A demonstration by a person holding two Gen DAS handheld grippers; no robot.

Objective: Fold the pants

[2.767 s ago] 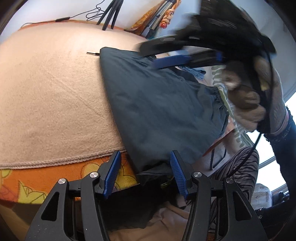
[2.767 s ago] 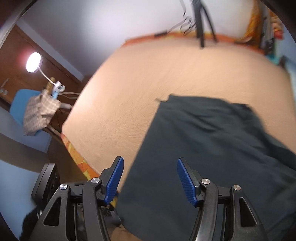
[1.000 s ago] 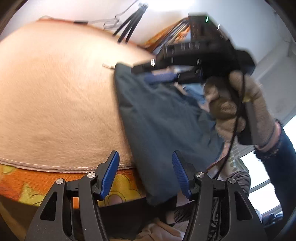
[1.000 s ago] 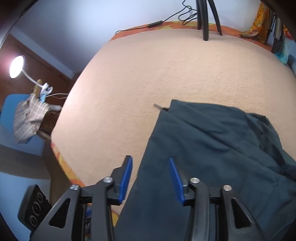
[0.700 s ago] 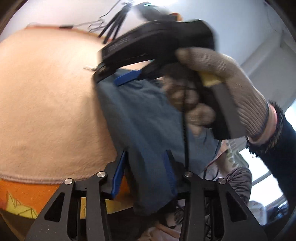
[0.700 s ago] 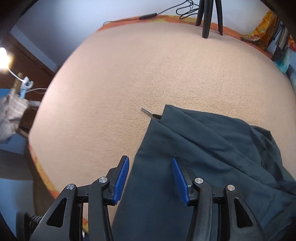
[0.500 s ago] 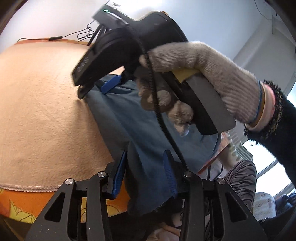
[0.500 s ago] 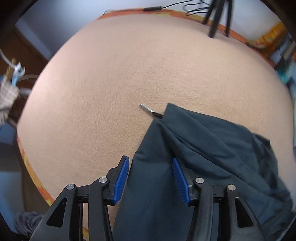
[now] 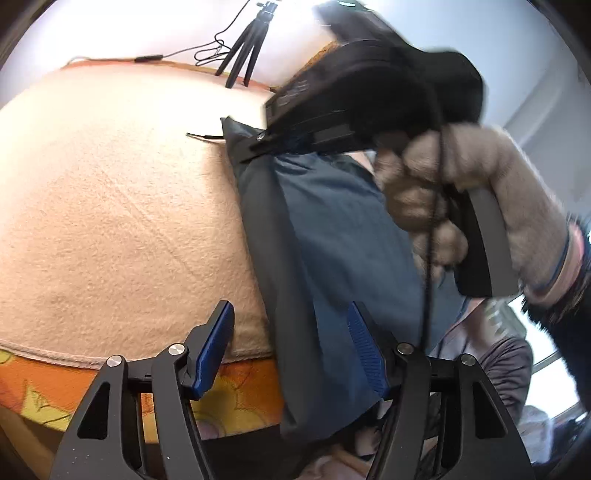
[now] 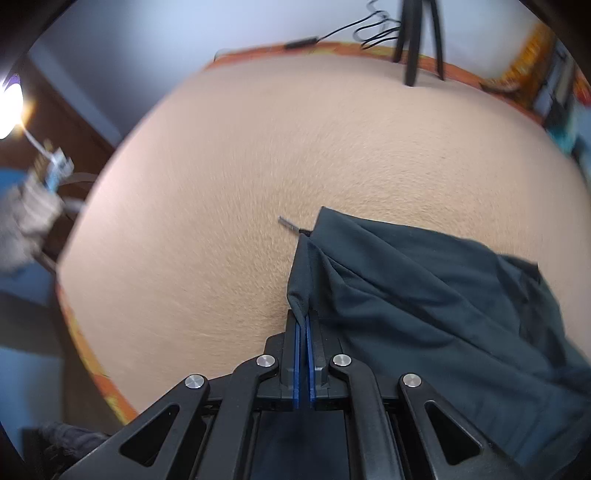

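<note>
Dark teal pants [image 9: 332,258] lie on a beige blanket [image 9: 110,221], their near end hanging over the bed edge. My left gripper [image 9: 291,350] is open, its blue pads either side of the hanging fabric without pinching it. My right gripper [image 10: 303,325] is shut on the left edge of the pants [image 10: 424,295], a small fold of cloth bunched at its tips. In the left wrist view the right gripper [image 9: 258,147] shows with a gloved hand [image 9: 461,192] holding it near the pants' far corner. A drawstring tip [image 10: 290,224] sticks out from that corner.
A black tripod [image 9: 243,55] and a cable [image 10: 332,33] stand at the far edge of the bed. An orange patterned sheet [image 9: 55,387] shows below the blanket's hem. A lit lamp [image 10: 7,107] and a draped chair are at the left.
My right gripper has moved in to the pants' left edge and shut on it. My left gripper has opened wider around the hanging end.
</note>
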